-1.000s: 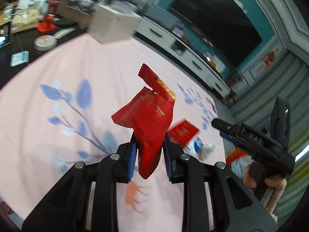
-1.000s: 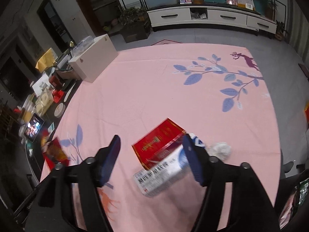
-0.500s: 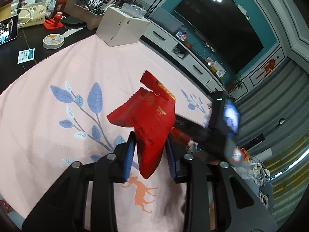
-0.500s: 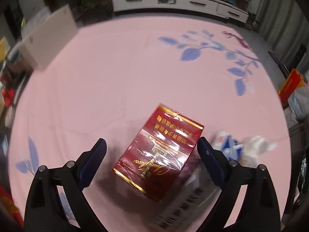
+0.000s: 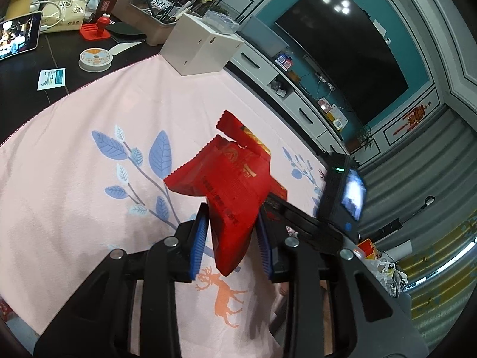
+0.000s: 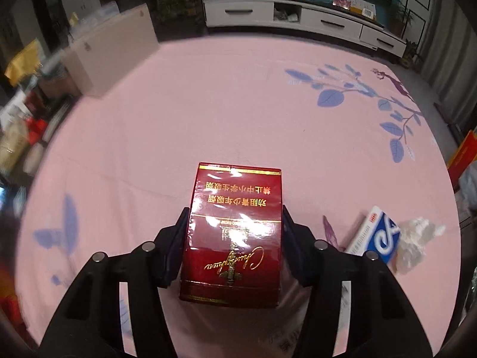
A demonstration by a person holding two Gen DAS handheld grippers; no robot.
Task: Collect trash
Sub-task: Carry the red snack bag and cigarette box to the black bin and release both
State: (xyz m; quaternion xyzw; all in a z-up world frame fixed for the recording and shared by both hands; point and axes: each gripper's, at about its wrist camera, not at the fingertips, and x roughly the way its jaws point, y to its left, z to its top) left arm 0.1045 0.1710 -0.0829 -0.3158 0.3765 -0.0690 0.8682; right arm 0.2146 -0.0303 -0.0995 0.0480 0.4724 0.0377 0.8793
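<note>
In the left wrist view my left gripper (image 5: 231, 217) is shut on a crumpled red snack wrapper (image 5: 229, 179), held above the pink leaf-printed cloth (image 5: 89, 179). In the right wrist view a dark red cigarette box (image 6: 235, 232) with gold lettering lies flat on the cloth (image 6: 238, 104). My right gripper (image 6: 235, 211) straddles it, jaws closing, both pads against its long sides. A blue and white carton (image 6: 375, 235) and a crumpled clear wad (image 6: 417, 238) lie just right of that gripper.
A white box (image 5: 202, 47) stands at the cloth's far edge, with a cluttered dark tabletop (image 5: 74, 77) behind it holding a tablet (image 5: 18, 35). A white TV cabinet (image 6: 298, 18) runs along the back wall. Bags and a red packet (image 6: 462, 155) sit off the cloth's right edge.
The right gripper came down over the red box and drew its jaws in onto its sides. The left gripper keeps its hold on the wrapper and drifted slightly.
</note>
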